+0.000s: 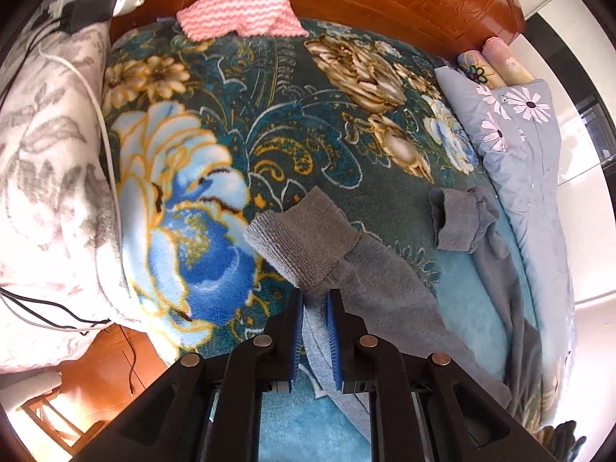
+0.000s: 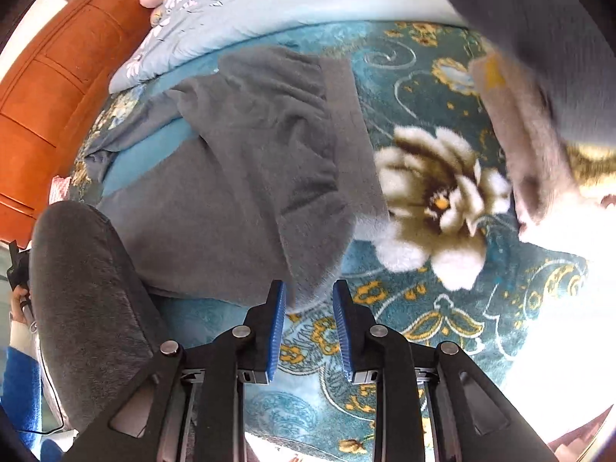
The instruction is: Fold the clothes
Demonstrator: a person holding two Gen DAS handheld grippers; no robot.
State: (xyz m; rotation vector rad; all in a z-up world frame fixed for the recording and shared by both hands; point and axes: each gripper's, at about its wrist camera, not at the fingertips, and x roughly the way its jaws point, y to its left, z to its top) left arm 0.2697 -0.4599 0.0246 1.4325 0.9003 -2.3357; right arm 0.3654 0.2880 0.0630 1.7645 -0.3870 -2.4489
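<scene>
Left wrist view: the left gripper (image 1: 316, 300) has its jaws pinching grey fabric just behind a ribbed cuff (image 1: 296, 238) of the grey sweater (image 1: 400, 300), and the cloth runs down between the blue pads. The sleeve stretches from this grip toward the far side of the bed, where the second cuff (image 1: 458, 219) lies folded on the floral blanket (image 1: 269, 115) near a pale quilt (image 1: 516, 154). Right wrist view: the sweater body (image 2: 238, 192) lies spread but rumpled on the blanket (image 2: 442, 308), ribbed hem (image 2: 350, 123) toward the brown flower. The right gripper (image 2: 309, 300) has its jaws spread, a corner of the body resting between them without being clamped. Judgement: a sleeve fold is in hand. The next move likely calls for the held sleeve to be carried across the body, with the right jaws closing on that corner to keep the body from dragging.
</scene>
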